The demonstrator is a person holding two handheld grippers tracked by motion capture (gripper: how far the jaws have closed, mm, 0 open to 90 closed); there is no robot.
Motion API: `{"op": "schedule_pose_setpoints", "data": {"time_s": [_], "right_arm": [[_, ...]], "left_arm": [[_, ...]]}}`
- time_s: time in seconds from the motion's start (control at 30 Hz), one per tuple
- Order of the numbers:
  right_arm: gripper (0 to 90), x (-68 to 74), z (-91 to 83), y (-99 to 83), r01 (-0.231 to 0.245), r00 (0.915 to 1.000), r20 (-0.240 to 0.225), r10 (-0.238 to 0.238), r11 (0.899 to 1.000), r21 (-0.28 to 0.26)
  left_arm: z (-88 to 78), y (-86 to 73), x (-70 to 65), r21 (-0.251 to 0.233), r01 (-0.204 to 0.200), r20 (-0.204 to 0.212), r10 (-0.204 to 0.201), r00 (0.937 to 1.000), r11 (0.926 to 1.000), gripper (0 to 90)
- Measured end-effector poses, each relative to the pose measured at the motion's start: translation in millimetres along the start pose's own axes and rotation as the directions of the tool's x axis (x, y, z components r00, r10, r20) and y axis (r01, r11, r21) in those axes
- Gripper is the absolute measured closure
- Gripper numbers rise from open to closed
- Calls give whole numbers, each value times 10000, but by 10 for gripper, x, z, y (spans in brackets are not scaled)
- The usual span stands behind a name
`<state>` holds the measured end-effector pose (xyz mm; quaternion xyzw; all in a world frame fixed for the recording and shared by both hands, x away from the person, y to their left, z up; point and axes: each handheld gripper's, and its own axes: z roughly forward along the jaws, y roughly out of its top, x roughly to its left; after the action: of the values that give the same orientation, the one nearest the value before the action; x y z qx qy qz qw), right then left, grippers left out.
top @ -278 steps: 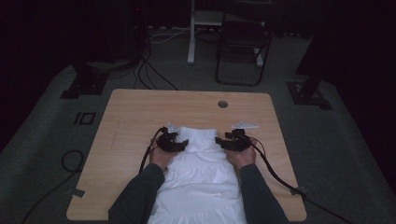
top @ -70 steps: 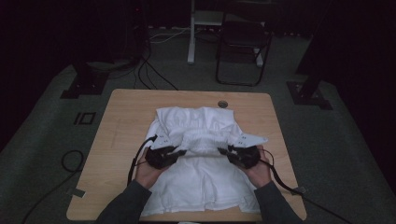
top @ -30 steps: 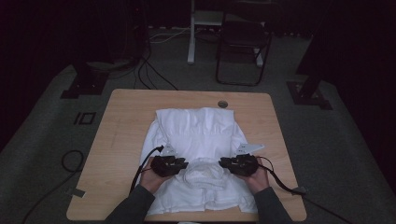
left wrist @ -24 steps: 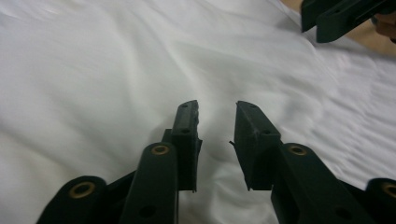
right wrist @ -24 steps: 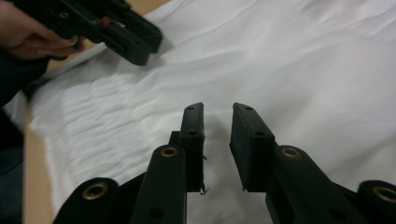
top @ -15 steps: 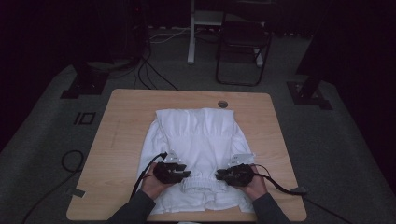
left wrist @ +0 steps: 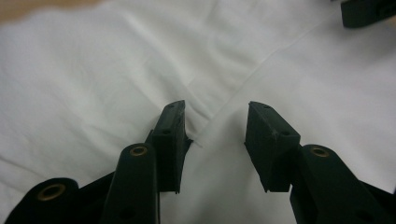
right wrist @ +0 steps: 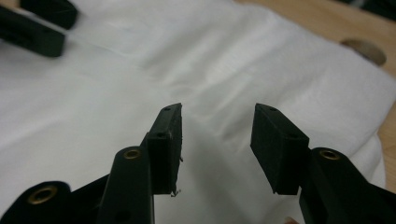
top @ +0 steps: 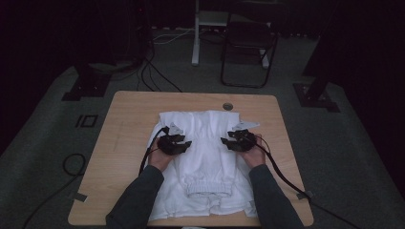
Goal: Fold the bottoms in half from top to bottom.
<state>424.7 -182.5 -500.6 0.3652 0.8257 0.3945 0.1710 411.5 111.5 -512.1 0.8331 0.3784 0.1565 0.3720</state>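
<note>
High view: we saw the white garment (top: 205, 162) spread mid-table on the wooden table (top: 119, 129), elastic cuffs toward 6 o'clock, far edge just short of the round grommet hole (top: 228, 106) at 12. Left gripper (top: 184, 144) sat over the cloth's 9 o'clock side, right gripper (top: 229, 141) over the 3 o'clock side, tips pointing inward at each other, well apart. Jaw gap was too small to read from up there.

Left gripper view filled that in: left gripper (left wrist: 215, 123) spread, nothing between the jaws, a fold edge of the garment (left wrist: 93, 84) running diagonally under the gap. Its jaws had just been opening. The other gripper's tip poked in at 1 o'clock, cut off by the frame.

Right gripper view: right gripper (right wrist: 217, 126) likewise spread, empty gap over flat cloth (right wrist: 116, 93), jaws just been opening too. Grommet hole (right wrist: 364, 50) showed at 2 o'clock, blurred. A thin thread hung off the left-hand pad.

We couldn't tell whether the tips touched the cloth or hovered just above it. The room beyond the table was dark; a chair (top: 248, 52) at 12 was barely legible. Forearms were cut off at the bottom edge.
</note>
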Motion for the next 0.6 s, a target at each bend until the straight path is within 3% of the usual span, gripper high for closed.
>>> {"op": "schedule_pose_setpoints", "data": {"time_s": [0.07, 0.13, 0.2, 0.27, 0.43, 0.6], "right_arm": [[506, -59, 172, -71, -151, 9996, 261, 140, 9989, 435], [499, -104, 291, -173, -515, 9987, 61, 513, 9971, 565], [495, -113, 315, -251, -849, 9963, -86, 852, 9959, 328], [495, -100, 295, -305, -1105, 9937, -161, 1110, 9934, 293], [495, 3, 212, -387, -1083, 9938, -226, 1089, 9937, 274], [495, 311, 2, -593, -1101, 9935, -277, 1103, 9939, 66]], "left_arm": [[108, -88, 34, 338, 47, -29, -46, 10000, 9994, 582], [136, -170, 62, 90, 90, 129, -91, 9999, 9999, 582], [121, -227, 86, -153, 313, 256, -309, 9992, 9994, 584], [95, -264, 87, -202, 309, 329, -302, 9990, 9993, 587], [5, -359, 13, -249, 315, 439, -304, 9986, 9992, 587], [-243, -600, -163, -276, 260, 815, -237, 9964, 9993, 586]]}}
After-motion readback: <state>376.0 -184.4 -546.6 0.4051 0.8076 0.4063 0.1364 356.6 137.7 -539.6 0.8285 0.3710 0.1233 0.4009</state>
